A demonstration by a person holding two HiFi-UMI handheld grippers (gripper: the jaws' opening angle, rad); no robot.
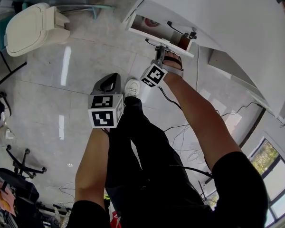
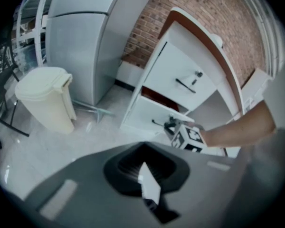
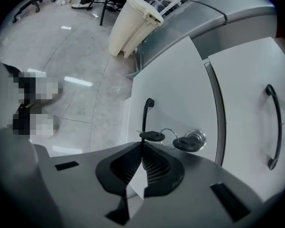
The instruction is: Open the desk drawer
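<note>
Drawer (image 1: 154,25) of white desk (image 1: 228,13) sits partly pulled out, w/ R tool (image 1: 157,51) clamped on its black handle (image 3: 145,113), just beside keys (image 3: 187,143) hanging in the lock, while L tool (image 1: 109,80), jaws together & empty, hovers nr person's leg, cream bin (image 1: 31,27) well apart on floor.

One desk (image 1: 228,18) with two drawers: an upper drawer (image 2: 171,70) and a lower drawer (image 2: 149,113). Two handles (image 3: 146,113) (image 3: 274,127). Two keys (image 3: 152,136) (image 3: 185,143) on one ring (image 3: 168,132). One lock (image 3: 196,137). One bin (image 2: 45,99). Two claws: a left claw (image 1: 111,80) and a right claw (image 1: 157,50).
</note>
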